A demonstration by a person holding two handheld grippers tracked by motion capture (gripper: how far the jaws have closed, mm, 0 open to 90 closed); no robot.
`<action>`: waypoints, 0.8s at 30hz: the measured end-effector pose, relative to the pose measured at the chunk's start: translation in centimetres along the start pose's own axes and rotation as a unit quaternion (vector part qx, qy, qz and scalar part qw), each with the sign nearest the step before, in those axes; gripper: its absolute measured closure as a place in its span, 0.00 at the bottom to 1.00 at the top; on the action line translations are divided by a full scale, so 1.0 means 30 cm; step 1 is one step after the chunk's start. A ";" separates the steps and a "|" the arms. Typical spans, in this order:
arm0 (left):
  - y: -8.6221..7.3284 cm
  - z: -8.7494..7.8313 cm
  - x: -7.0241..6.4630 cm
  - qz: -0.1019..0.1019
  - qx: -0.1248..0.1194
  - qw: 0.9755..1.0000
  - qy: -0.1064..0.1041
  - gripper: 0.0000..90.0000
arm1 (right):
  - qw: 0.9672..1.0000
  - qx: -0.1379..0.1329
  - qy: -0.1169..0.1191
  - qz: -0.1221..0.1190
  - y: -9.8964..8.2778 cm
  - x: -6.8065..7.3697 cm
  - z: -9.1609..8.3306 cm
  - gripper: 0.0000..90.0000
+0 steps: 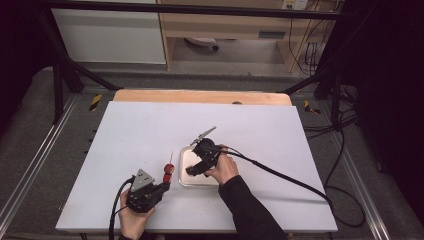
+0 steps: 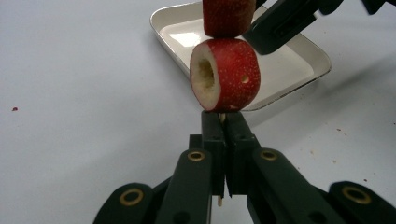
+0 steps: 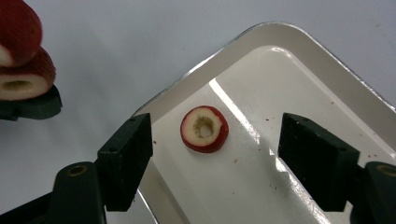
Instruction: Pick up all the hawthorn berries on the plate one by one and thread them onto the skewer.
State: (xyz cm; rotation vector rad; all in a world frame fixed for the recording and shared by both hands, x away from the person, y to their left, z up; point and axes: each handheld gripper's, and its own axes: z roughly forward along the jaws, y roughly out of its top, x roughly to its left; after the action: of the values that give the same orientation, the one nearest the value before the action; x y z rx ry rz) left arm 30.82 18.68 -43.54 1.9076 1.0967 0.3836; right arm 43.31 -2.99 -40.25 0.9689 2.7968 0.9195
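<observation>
Near the front edge of the white table (image 1: 150, 125), left of its middle, the left gripper (image 1: 162, 187) has its jaws pressed fully together on the bare lower end of a thin wooden skewer (image 2: 221, 117). The skewer stands up from the jaw tips and carries two red fruit pieces (image 2: 226, 74), cored and stacked one on the other; the lower piece sits just above the jaw tips.

Just to the right of the skewer, a shallow white tray (image 3: 327, 79) lies on the table about midway between the left and right edges, nearer the front edge than the back. One more cored red fruit slice (image 3: 204, 129) lies flat on the tray floor near one rim.

The right gripper (image 3: 215, 158) hangs over the tray with its jaws parted wide to either side of that slice; neither pad touches it, and it holds nothing.
</observation>
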 end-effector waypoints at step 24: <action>0.001 0.002 0.000 0.001 0.003 1.000 -0.005 0.98 | 0.990 0.072 0.007 -0.124 0.045 0.010 0.092 0.54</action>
State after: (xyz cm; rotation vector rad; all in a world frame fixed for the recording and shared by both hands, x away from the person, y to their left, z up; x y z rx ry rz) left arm 30.86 18.64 -43.55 1.9136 1.0904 0.3711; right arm 44.42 -0.52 -41.72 0.6089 2.9394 0.7045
